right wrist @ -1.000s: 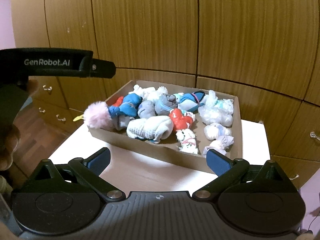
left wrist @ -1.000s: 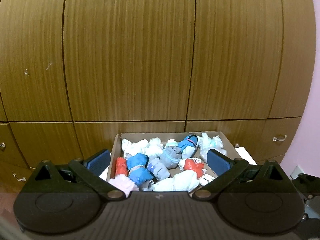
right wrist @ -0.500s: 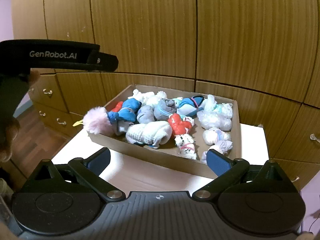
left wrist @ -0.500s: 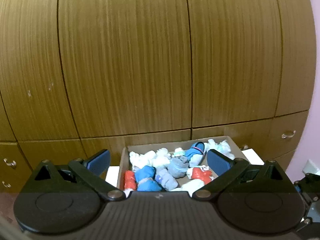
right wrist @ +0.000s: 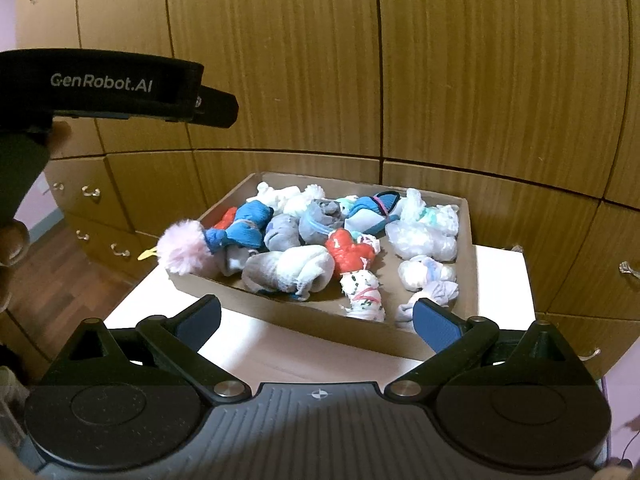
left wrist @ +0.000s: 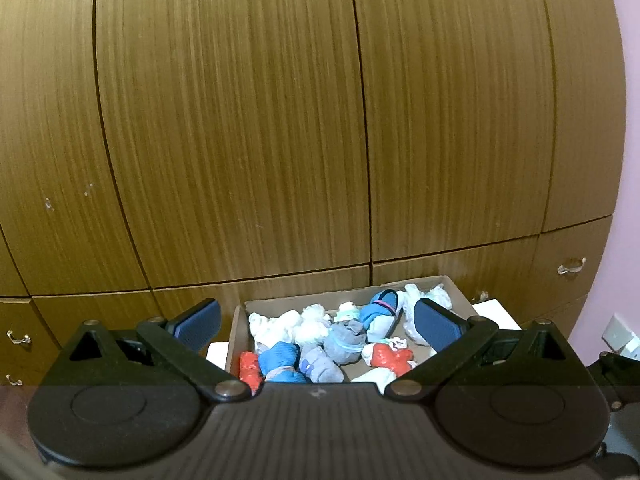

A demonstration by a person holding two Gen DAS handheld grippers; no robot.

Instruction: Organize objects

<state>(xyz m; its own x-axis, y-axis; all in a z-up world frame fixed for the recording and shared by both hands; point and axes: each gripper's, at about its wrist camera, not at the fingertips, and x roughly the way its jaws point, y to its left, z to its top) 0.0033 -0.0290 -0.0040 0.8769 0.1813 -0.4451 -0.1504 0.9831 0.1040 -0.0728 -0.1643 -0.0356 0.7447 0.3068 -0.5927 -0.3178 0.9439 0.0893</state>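
Note:
A shallow cardboard box [right wrist: 466, 248] sits on a white table [right wrist: 280, 356], filled with several rolled sock bundles: blue [right wrist: 244, 226], grey [right wrist: 280, 234], red [right wrist: 346, 250], white [right wrist: 424, 238]. A pink fluffy bundle [right wrist: 184, 246] hangs over the box's left corner. My right gripper [right wrist: 316, 326] is open and empty, just short of the box's near wall. My left gripper [left wrist: 316, 326] is open and empty, held above and behind the box [left wrist: 236, 334], with the bundles [left wrist: 280, 356] low between its fingers. The left gripper's body [right wrist: 120, 88] shows at upper left in the right wrist view.
A wall of wooden cupboard doors [left wrist: 240, 120] stands right behind the box, with drawers and metal handles [right wrist: 90, 192] lower left and right [left wrist: 570, 266]. A person's fingers [right wrist: 12, 240] hold the left gripper. Wooden floor [right wrist: 60, 280] lies left of the table.
The left gripper has risen and tilted up, so the box sinks lower in its view. The right gripper has edged slightly toward the box. Both stay open.

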